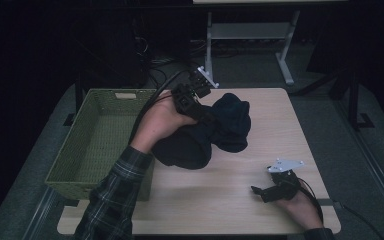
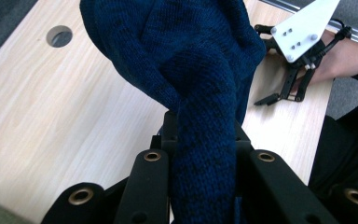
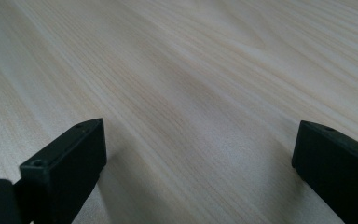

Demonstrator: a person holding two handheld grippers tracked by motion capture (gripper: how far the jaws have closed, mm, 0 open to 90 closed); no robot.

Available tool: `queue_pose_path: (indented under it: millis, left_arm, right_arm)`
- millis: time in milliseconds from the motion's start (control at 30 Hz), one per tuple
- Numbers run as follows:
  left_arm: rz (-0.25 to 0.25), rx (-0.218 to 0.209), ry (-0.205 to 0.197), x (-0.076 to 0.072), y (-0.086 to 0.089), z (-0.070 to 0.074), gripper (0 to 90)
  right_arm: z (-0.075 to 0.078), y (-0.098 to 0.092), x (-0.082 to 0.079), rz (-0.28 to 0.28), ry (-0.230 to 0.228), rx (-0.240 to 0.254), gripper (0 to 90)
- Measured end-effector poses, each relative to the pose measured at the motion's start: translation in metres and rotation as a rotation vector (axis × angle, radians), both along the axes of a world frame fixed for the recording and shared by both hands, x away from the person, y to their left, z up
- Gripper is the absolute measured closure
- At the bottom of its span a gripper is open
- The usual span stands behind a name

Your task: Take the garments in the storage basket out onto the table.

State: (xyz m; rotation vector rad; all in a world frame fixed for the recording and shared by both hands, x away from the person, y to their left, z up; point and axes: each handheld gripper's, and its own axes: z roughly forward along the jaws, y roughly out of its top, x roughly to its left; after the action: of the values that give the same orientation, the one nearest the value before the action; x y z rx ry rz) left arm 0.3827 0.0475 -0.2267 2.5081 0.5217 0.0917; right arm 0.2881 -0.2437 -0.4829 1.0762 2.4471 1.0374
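Now, dark blue knit garment (image 2: 186, 60) pinched in left gripper (image 2: 200, 154) fingers, dangling lengthwise tableward; right gripper (image 3: 198, 154) fingers wide.

Pale wood counter (image 1: 240, 200), grain running lengthwise, with a round hole (image 2: 59, 36) near one edge. Green woven basket (image 1: 75, 150) at nine o'clock, standing over the counter's left edge, a small pale tag (image 1: 125, 95) on its far rim. Beyond, at twelve o'clock, grey metal legs of a second desk (image 1: 285, 65) on dark floor, with black cables (image 1: 155, 65) at eleven.
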Motion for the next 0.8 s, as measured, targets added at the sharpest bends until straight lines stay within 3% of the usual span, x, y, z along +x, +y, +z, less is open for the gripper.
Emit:
queue_pose_path:
  millis: [133, 367, 633, 800]
  left_arm:
    - [-0.007, 0.009, 0.003, 0.000, -0.012, -0.010, 76.2]
    - [0.024, 0.025, -0.004, -0.002, -0.030, -0.033, 76.2]
    - [-0.001, 0.041, 0.040, 0.001, -0.048, -0.067, 76.5]
    - [0.012, 0.071, 0.035, 0.003, -0.057, -0.095, 76.5]
  right_arm:
    - [0.000, 0.000, 0.000, 0.000, 0.000, 0.000, 2.5]
    - [0.000, 0.000, 0.000, 0.000, 0.001, 0.001, 2.5]
    - [0.000, 0.000, 0.000, -0.001, 0.001, 0.002, 2.5]
    - [0.000, 0.000, 0.000, 0.000, 0.000, 0.002, 2.5]
